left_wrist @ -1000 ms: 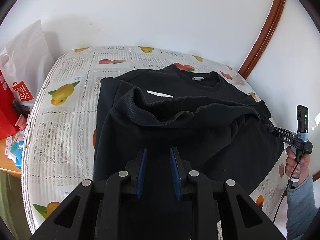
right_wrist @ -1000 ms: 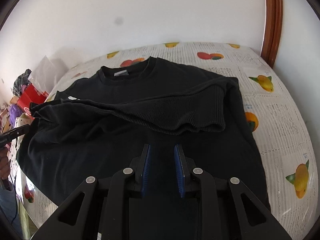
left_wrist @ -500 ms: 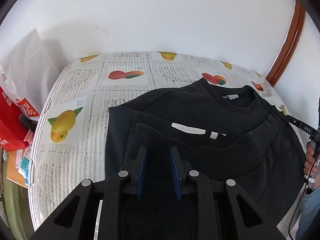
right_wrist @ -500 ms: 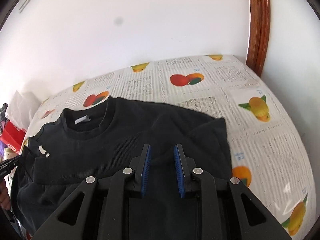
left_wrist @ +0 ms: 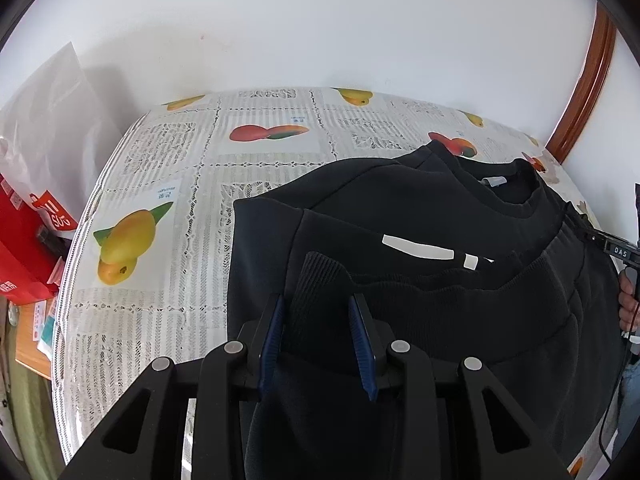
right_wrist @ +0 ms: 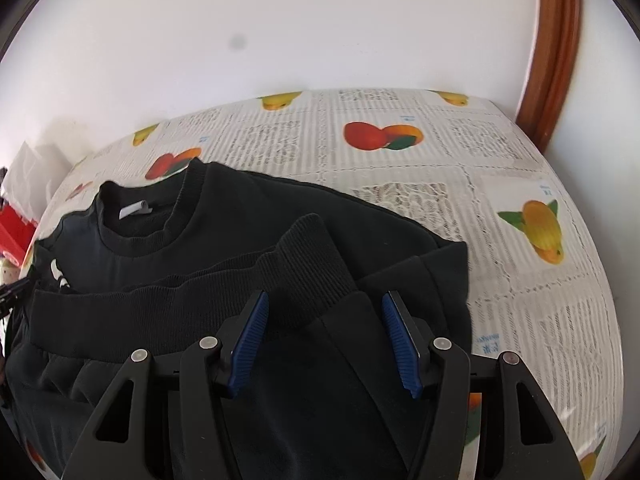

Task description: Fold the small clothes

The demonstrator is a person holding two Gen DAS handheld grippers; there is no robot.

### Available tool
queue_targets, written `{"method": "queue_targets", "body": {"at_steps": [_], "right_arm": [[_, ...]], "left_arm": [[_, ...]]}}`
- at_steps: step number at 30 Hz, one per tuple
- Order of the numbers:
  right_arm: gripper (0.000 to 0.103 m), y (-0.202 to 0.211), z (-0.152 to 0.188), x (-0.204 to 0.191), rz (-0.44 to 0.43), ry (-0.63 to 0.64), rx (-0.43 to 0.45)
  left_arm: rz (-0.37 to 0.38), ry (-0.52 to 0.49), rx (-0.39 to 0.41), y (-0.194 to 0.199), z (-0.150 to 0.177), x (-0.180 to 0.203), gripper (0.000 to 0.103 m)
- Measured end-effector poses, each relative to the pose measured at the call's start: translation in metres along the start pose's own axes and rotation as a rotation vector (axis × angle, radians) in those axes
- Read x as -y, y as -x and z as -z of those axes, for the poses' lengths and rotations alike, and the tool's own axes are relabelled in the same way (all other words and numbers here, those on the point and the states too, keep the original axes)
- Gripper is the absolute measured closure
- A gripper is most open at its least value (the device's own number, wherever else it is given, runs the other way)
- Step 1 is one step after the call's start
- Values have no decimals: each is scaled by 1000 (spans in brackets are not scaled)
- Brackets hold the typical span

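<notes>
Both hand-held grippers, left point(left_wrist: 316, 340) and right point(right_wrist: 324, 340), have just been opening, releasing the black cotton sweatshirt's point(right_wrist: 256, 216) ribbed hem point(right_wrist: 304, 276) onto its chest so the fold stays.

The sweatshirt point(right_wrist: 280, 216) under both claws is matt black knit cloth, ribbed and rougher along the hem between the right claw point(right_wrist: 324, 340) pads. Those 2 pads point(right_wrist: 400, 340) are blue, grooved rubbery plastic on smooth matt black plastic arms with dull metal pins. Beyond the left claw point(left_wrist: 316, 340), the tablecloth point(left_wrist: 168, 168) is lacy woven cloth with printed fruit. Far right, a glossy brown wooden frame point(right_wrist: 556, 40); left, a glossy red paper bag point(left_wrist: 24, 240).
</notes>
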State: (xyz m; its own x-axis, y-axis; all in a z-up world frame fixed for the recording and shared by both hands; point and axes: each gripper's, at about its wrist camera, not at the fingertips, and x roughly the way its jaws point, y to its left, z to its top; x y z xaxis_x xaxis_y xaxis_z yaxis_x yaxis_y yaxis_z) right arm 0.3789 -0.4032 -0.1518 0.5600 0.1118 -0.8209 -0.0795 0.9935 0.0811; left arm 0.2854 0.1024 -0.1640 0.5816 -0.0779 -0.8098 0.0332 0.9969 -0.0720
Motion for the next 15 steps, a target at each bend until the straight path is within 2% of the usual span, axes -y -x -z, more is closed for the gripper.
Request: {"method": "queue_targets", "body": {"at_steps": [1, 3, 4, 5, 8, 11, 12, 15], "right_arm": [[50, -2, -1, -3, 2, 17, 1], [71, -2, -1, -8, 32, 43, 12], [77, 1, -2, -10, 44, 57, 31], [87, 8, -3, -11, 20, 71, 59], [90, 43, -6, -7, -3, 63, 209], [90, 67, -5, 7, -47, -14, 292], [90, 65, -4, 9, -36, -24, 289], [89, 36, 0, 12, 43, -22, 183]], "left_arm": [[-4, -1, 9, 1, 1, 1, 79], [-24, -12, 24, 4, 2, 3, 92], [-21, -15, 30, 6, 2, 4, 95], [-24, -15, 49, 10, 0, 4, 96], [1, 20, 137, 31, -7, -1, 96], [-15, 40, 168, 34, -16, -4, 96], [-8, 44, 154, 28, -18, -3, 96], [-8, 51, 109, 8, -18, -2, 96]]}}
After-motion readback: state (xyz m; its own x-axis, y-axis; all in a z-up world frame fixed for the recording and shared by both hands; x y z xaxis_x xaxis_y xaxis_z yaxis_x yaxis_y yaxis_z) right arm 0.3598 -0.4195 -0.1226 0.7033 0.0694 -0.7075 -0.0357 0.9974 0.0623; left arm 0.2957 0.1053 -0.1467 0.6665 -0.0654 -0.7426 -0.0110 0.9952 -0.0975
